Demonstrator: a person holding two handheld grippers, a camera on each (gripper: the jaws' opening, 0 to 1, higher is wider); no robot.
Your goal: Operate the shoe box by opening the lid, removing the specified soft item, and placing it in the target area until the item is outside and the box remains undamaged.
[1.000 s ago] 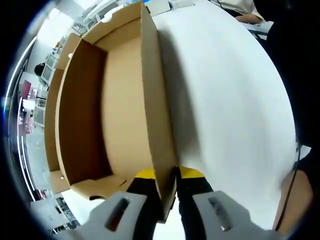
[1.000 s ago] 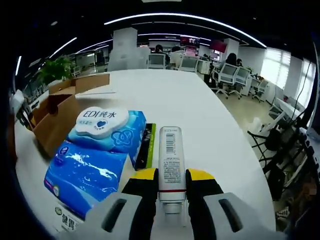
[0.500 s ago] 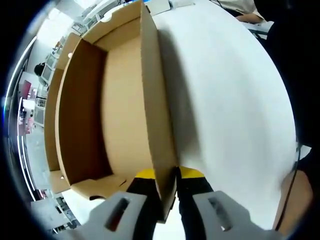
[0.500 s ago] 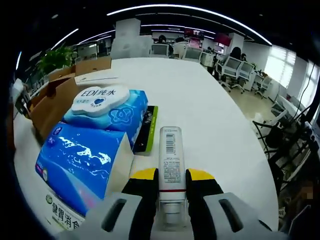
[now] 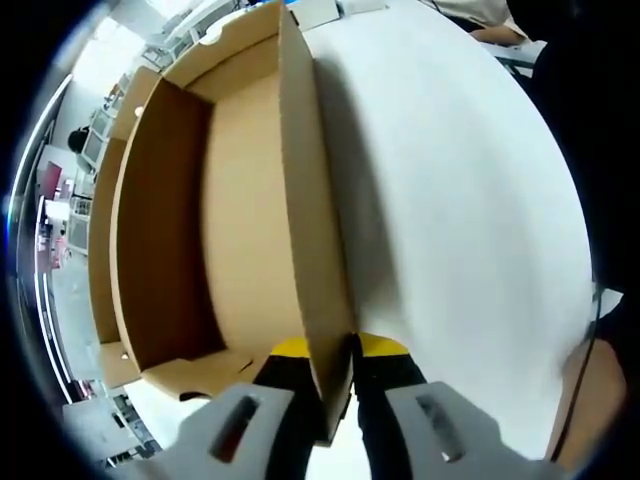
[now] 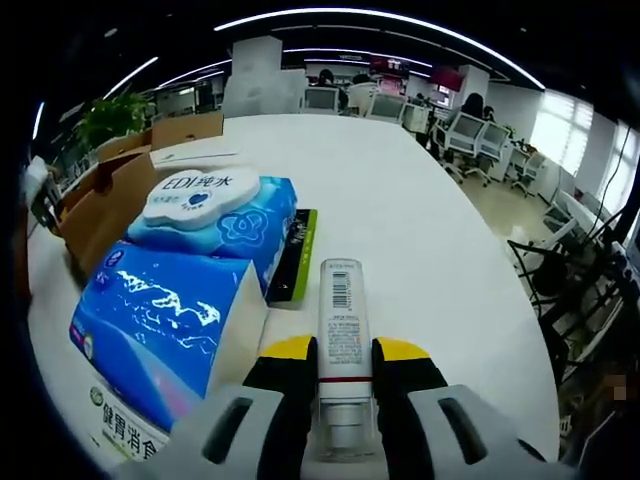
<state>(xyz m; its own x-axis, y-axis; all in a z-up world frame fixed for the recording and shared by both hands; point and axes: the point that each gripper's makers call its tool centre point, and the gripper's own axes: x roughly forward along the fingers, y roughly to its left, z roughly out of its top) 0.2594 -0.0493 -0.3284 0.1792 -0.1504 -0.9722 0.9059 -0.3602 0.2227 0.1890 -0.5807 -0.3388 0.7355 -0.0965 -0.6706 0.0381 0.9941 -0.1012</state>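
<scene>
The left gripper (image 5: 328, 365) pinches the shoe box (image 5: 250, 200) wall; the right gripper (image 6: 345, 365) clamps a white tube (image 6: 343, 325) above the table (image 6: 420, 220).

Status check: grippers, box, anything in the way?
Left gripper shut on shoe box side wall; box open, looks empty. Right gripper shut on white tube over the table. Blue tissue packs close beside the tube.

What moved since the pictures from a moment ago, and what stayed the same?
The right gripper, shut on the white tube, came lower and closer to the blue tissue packs, so they look bigger now. The left gripper stayed clamped on the cardboard box wall, and the box did not move.
</scene>
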